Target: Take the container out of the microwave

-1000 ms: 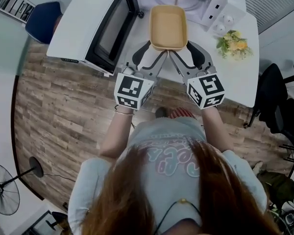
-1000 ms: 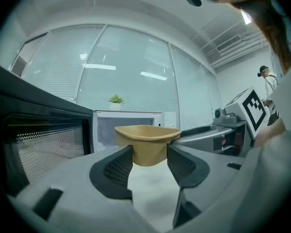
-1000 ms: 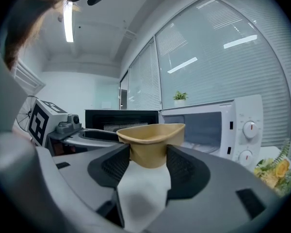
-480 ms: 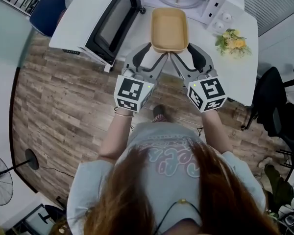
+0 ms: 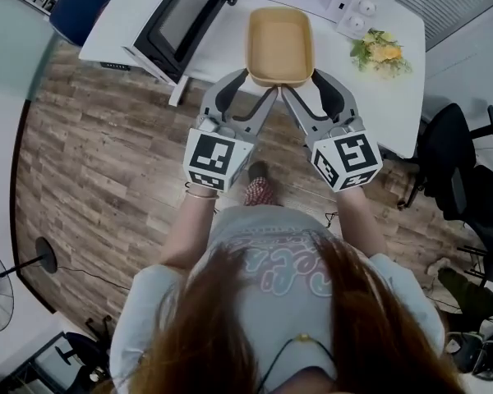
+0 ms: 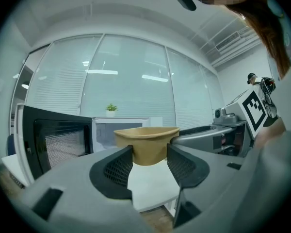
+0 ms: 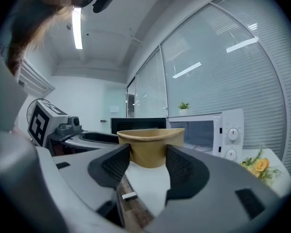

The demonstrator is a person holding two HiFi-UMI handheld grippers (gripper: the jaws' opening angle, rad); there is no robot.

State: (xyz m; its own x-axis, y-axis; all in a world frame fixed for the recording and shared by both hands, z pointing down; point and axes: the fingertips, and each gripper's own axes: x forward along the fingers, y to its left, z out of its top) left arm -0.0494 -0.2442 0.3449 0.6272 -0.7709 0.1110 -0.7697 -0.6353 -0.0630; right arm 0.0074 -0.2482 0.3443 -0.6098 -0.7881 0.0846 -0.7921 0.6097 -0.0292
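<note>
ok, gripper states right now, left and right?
Left gripper: closed on the container, near end.
Right gripper: closed on the container, same end.

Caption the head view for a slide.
Left claw and right claw hold the tan container just outside the open microwave.

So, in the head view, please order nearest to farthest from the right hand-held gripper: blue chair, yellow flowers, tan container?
1. Tan container, held by the right hand-held gripper.
2. Yellow flowers, to its right.
3. Blue chair, far left.
</note>
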